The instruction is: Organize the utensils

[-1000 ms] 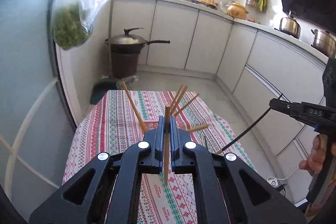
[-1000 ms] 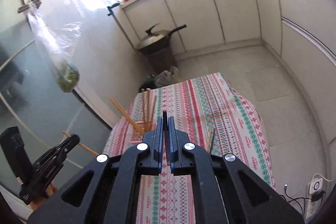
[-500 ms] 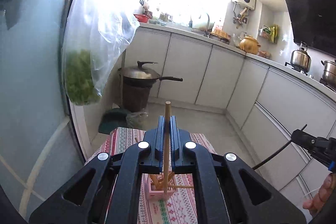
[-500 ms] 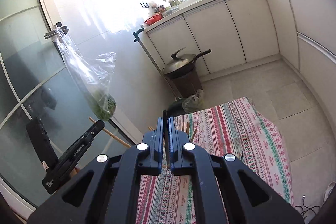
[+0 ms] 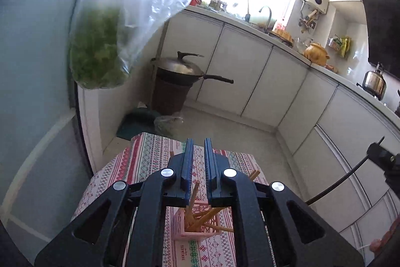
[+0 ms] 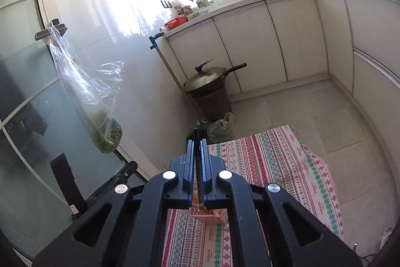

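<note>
While our two grippers hang above the table (image 5: 140, 157), we see the pink holder (image 5: 200, 227) standing on the striped tablecloth (image 6: 275, 162) right below us, with several wooden chopsticks (image 5: 191, 202) leaning in it at loose angles.

Our left gripper (image 5: 198, 164) has just been parting its jaws: a narrow gap shows between the blue pads, and nothing is pressed between them. One wooden chopstick shows through the gap, but it stands down in the holder, not in our grip.

Our right gripper (image 6: 197, 162) is clamped on a dark chopstick (image 6: 197, 162), which runs up along the closed jaws and sticks out past the tips. In the right wrist view its lower end sits just over the holder (image 6: 208, 215). From the left wrist view we see the same dark stick slanting out of that gripper at the right edge.

Beyond the table we see a lidded wok (image 5: 180, 66) resting on a brown bin, white cabinets (image 6: 250, 41), and a clear bag of greens (image 6: 105, 126) hanging from a door handle.
</note>
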### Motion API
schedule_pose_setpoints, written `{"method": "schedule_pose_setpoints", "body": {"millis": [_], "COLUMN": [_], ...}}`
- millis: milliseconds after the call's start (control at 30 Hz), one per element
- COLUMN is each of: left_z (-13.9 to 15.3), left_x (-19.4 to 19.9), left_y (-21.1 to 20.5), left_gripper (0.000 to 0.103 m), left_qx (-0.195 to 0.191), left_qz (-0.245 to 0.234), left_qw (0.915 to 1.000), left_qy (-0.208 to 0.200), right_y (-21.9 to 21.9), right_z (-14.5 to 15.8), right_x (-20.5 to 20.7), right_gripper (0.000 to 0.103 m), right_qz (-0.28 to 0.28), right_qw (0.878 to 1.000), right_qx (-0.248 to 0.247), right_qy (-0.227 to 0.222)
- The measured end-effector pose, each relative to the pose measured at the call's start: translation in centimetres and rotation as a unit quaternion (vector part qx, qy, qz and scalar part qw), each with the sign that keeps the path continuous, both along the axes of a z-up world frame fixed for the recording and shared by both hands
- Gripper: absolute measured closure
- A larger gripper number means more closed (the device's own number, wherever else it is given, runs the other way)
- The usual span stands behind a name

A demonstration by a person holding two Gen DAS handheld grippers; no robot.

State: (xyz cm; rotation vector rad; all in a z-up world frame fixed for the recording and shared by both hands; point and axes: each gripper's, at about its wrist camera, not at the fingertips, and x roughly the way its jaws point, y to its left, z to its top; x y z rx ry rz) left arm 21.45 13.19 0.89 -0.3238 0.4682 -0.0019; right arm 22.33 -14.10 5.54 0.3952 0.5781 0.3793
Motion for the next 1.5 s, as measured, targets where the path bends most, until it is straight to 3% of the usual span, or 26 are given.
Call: {"method": "schedule_pose_setpoints", "body": {"millis": [267,567,700,967,1133,1233,1300,1500], "left_z": [2.5,1.7,1.2,2.0,1.6,1.3,1.0,0.1], "left_x": [-2.4,-1.8,-1.4,-2.4,-2.6,-2.8,-3.0,-3.4], "left_y": [2.3,2.5,1.7,-1.1,-2.9,-3.8,-4.2,-4.7], "left_gripper": [0.080,0.080,0.080,0.074,0.069,0.056,0.050,0.041], "left_qx": [-0.025,-0.016,0.003,0.041,0.070,0.083,0.088,0.095], "left_qz": [0.028,0.027,0.022,0.000,-0.011,-0.012,-0.013,-0.012], "left_qw": [0.9989,0.9995,0.9997,0.9991,0.9975,0.9964,0.9960,0.9954], "left_qy": [-0.030,-0.009,0.003,-0.012,-0.009,-0.007,-0.006,0.002], "right_y": [2.5,6.9,8.3,7.9,7.4,6.8,6.4,4.6], "right_z": [-1.6,-6.0,-8.1,-6.0,-5.7,-5.7,-5.7,-6.0], "right_x": [1.7,4.8,5.6,2.9,1.3,0.9,0.5,-0.5], "right_gripper": [0.098,0.098,0.093,0.093,0.082,0.078,0.066,0.041], "right_qz": [0.001,0.001,0.013,0.011,0.005,0.000,-0.011,-0.053], "right_qw": [1.000,0.998,0.998,0.998,0.996,0.995,0.994,0.992], "right_qx": [-0.010,-0.036,-0.038,-0.066,-0.089,-0.097,-0.105,-0.113], "right_qy": [0.016,0.044,0.045,0.002,-0.008,-0.009,-0.012,-0.017]}}
